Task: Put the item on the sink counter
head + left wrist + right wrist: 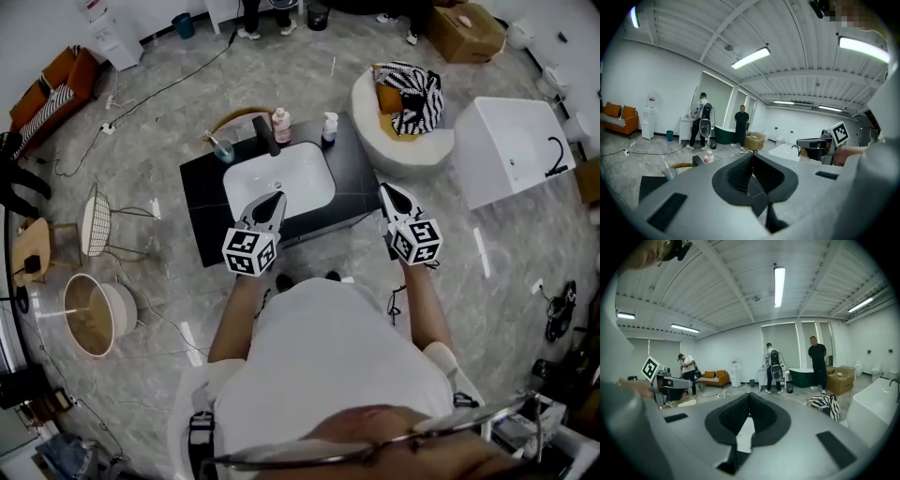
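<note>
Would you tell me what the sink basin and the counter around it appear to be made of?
The sink basin looks like glazed white ceramic: it is smooth and evenly white, with a soft sheen. The counter looks like matte black stone or laminate: it is flat and dark with little glare. The head view cannot settle which of the two it is.

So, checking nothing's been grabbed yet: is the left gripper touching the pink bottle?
Apart. The head view shows the left gripper over the basin's near edge, the pink bottle beyond its far edge.
</note>
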`<move>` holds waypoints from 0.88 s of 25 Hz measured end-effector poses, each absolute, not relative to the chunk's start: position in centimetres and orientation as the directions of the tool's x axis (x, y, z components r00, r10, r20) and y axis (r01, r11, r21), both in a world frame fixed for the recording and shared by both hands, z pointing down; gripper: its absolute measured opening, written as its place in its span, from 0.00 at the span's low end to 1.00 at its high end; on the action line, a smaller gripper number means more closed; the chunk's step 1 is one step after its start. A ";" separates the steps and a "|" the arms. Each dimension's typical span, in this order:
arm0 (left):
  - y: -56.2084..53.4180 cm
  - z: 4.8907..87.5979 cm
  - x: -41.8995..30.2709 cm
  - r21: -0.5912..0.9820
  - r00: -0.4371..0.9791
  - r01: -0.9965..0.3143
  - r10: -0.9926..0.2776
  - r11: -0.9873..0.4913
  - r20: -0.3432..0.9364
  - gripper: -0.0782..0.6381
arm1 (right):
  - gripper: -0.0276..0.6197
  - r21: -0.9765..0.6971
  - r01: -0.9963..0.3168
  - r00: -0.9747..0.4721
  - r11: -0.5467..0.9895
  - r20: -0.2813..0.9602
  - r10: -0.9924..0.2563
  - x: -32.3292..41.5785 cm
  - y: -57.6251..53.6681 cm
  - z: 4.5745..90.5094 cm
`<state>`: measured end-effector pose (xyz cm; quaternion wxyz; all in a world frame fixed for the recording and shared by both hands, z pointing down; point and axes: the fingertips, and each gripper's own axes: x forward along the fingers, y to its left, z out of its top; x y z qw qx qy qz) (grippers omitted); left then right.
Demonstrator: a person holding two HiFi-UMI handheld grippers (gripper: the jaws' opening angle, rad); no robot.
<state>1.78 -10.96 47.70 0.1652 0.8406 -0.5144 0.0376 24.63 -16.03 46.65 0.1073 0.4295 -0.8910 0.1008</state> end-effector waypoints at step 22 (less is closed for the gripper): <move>-11.3 47.2 1.9 0.221 0.446 -0.889 -0.865 -0.400 0.228 0.12 | 0.05 -0.106 -0.762 -0.642 0.639 0.254 -0.723 24.1 -16.1 46.1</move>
